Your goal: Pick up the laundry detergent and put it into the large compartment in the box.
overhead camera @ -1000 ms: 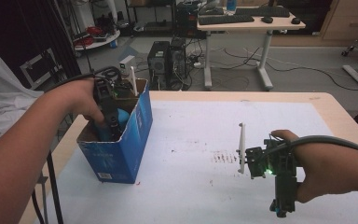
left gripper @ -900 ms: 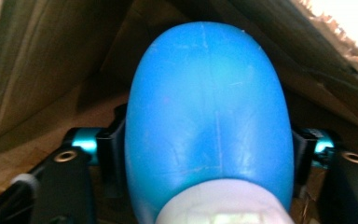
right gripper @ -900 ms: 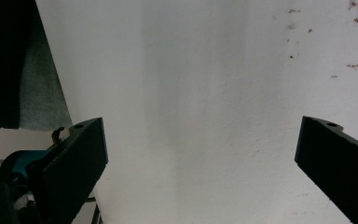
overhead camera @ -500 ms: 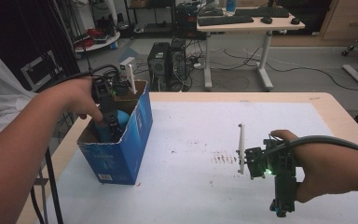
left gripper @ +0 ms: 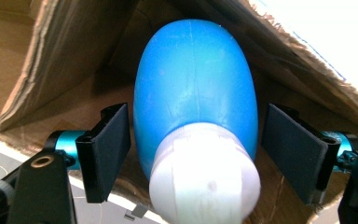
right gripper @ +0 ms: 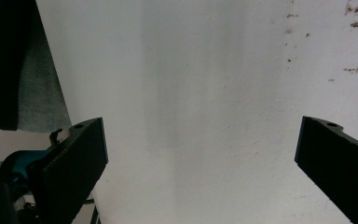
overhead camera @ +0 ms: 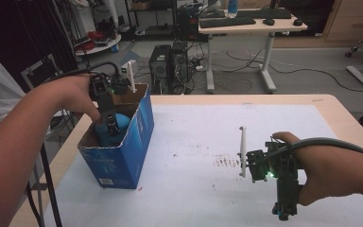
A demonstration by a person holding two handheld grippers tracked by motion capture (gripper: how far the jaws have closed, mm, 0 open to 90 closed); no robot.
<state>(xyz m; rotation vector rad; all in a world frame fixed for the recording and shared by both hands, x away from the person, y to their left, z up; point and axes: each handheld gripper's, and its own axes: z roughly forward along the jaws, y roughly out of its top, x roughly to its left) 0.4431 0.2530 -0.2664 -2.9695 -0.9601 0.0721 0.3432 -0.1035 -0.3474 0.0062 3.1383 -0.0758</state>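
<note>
A blue bottle (left gripper: 193,84) with a white cap (left gripper: 205,177) lies inside an open blue cardboard box (overhead camera: 139,135) at the table's left side. My left gripper (left gripper: 196,116) reaches down into the box, one jaw on each side of the bottle. Its jaws have just been opening, and a gap shows between each pad and the bottle. In the high view the left gripper (overhead camera: 109,118) sits over the bottle (overhead camera: 118,124). My right gripper (right gripper: 200,154) stands wide open over the bare white tabletop, nothing between its jaws. The high view has it (overhead camera: 283,210) near the front right.
The white table (overhead camera: 198,127) has wooden edges and a patch of dark marks (overhead camera: 224,161) by the right hand. Brown box flaps (left gripper: 51,51) close in around the left jaws. Behind the table stand computer towers (overhead camera: 170,68) and a desk (overhead camera: 250,23).
Little differs in the high view: the left hand stays at the box over the bottle, and the right hand has not moved.
</note>
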